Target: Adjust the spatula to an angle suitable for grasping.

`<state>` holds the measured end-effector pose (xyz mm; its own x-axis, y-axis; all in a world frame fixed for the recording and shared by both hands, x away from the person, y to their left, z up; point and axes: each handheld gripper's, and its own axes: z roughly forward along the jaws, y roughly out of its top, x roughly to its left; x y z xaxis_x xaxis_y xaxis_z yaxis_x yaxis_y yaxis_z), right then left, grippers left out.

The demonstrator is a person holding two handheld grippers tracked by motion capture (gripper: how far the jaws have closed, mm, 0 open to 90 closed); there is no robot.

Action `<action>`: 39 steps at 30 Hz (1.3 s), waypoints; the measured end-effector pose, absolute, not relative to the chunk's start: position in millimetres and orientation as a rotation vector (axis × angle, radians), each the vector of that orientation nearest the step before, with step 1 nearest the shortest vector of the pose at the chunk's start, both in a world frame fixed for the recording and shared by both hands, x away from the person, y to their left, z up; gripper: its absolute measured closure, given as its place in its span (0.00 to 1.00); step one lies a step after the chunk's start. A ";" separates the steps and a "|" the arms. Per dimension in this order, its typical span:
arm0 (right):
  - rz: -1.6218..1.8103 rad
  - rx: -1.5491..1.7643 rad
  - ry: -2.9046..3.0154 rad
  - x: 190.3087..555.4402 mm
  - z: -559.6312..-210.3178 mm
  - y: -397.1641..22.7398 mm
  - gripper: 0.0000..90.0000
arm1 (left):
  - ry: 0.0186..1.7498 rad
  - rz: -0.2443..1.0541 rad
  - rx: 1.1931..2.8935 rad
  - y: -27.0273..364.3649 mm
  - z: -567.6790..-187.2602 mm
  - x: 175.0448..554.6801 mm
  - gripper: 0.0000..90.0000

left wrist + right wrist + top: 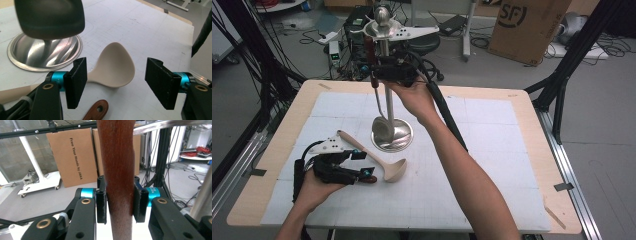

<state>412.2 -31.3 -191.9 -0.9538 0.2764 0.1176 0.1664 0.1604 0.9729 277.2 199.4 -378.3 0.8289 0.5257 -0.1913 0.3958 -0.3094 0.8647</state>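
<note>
Wooden ladle handle point(117, 170) clamped in right hand-held gripper point(118, 205), upright beside rack post point(386, 75), probably for hanging. Left hand-held gripper point(116, 83) wide, empty, over beige ladle point(115, 66) on counter point(492, 165).

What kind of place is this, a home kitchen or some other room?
Most likely a lab or workshop, not a kitchen. The table carries a gridded white mat, loose cables and electronics lie on the grey floor, and cardboard shipping boxes stand behind, beside black metal frames.
</note>
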 end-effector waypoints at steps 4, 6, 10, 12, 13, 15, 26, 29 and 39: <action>1.921 0.445 2.318 411.3 -192.0 -33.4 0.78 | 0.689 0.152 1.938 199.5 -378.3 277.1 0.39; 1.920 0.444 2.317 411.0 -192.6 -34.1 0.78 | 0.692 0.153 1.936 199.5 -378.2 277.1 0.39; 1.920 0.452 2.313 410.4 -193.4 -35.5 0.76 | 0.691 0.152 1.936 199.5 -378.3 277.0 0.39; 1.918 0.454 2.313 409.7 -194.2 -36.1 0.75 | 0.691 0.153 1.936 199.7 -378.2 277.1 0.39; 1.917 0.456 2.313 409.5 -194.7 -36.5 0.74 | 0.689 0.155 1.939 200.1 -378.1 277.3 0.38; 1.923 0.451 2.312 409.4 -196.1 -37.6 0.74 | 0.691 0.155 1.937 199.8 -378.2 277.3 0.38; 1.952 0.476 2.299 409.8 -200.5 -43.7 0.73 | 0.690 0.154 1.938 199.8 -378.2 277.2 0.38; 1.957 0.484 2.297 410.0 -202.1 -45.6 0.74 | 0.689 0.156 1.939 200.1 -378.2 277.5 0.38; 1.958 0.443 2.304 408.7 -201.6 -46.7 0.80 | 0.688 0.153 1.942 200.5 -378.2 277.9 0.38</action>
<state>408.7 -46.7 -201.6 -0.9543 0.2732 0.1210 0.1636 0.1386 0.9767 277.9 200.5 -378.2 0.8284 0.5269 -0.1903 0.3964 -0.3112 0.8637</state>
